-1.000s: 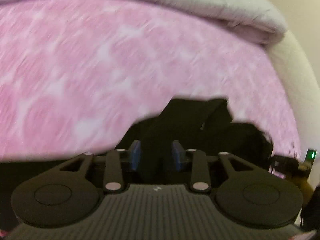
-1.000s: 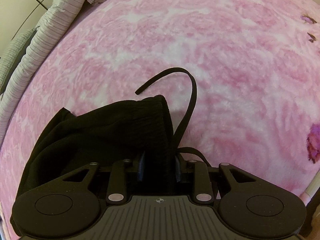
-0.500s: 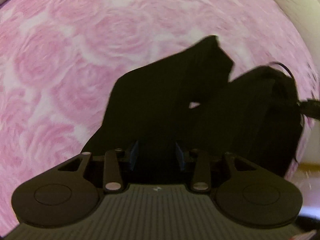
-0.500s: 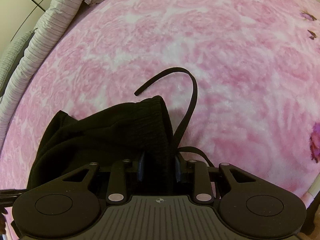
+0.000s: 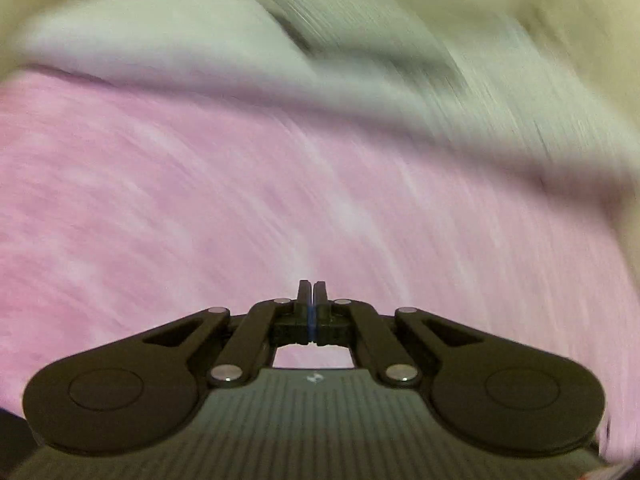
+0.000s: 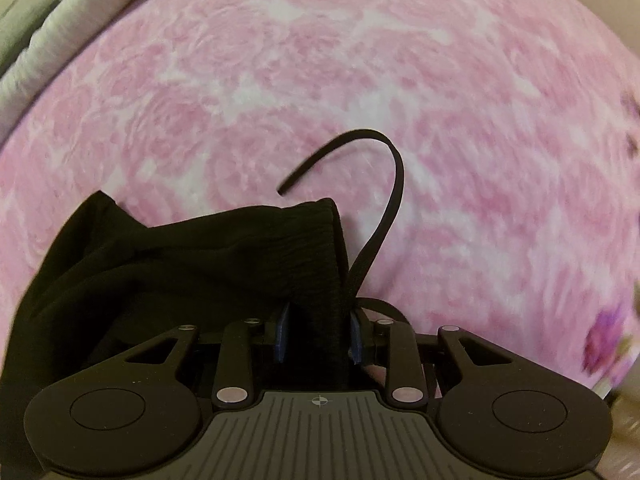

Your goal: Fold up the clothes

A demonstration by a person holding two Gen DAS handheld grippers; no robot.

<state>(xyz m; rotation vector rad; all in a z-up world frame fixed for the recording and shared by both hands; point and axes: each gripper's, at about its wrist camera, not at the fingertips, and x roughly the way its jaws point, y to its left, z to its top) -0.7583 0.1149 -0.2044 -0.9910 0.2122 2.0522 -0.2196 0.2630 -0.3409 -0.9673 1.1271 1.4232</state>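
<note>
**Black garment held on one side only, fold not finished**

On the left, the left tongs (image 5: 312, 294) are pressed fully together and nothing is between them. Their view is very blurred. It shows only the pink bed cover (image 5: 200, 208) below and some pale bedding (image 5: 168, 44) at the far edge of the bed. No clothing appears in this view, so these tongs hold no part of the garment now.

On the right, the right tongs (image 6: 319, 334) pinch the black garment (image 6: 180, 264). The gathered, ribbed edge of the cloth, probably a waistband, stands between the two blue pads (image 6: 283, 330), and both pads press on it. From this place a flat black drawstring (image 6: 384, 208) rises in a curve and its free end hangs over the cover. The rest of the garment lies in a loose heap on the bed, to the left of the tongs, with soft wrinkles and no clean edges. Striped pale bedding (image 6: 52, 40) is seen at the upper left corner.

In my judgement, the task is at an early or middle stage. The garment is bunched, not flat, and I cannot see any neat fold. What is left: to take a second corner with the free tongs, to spread the cloth flat on the bed, and then to fold it over. The loose drawstring may need to be tucked in.
</note>
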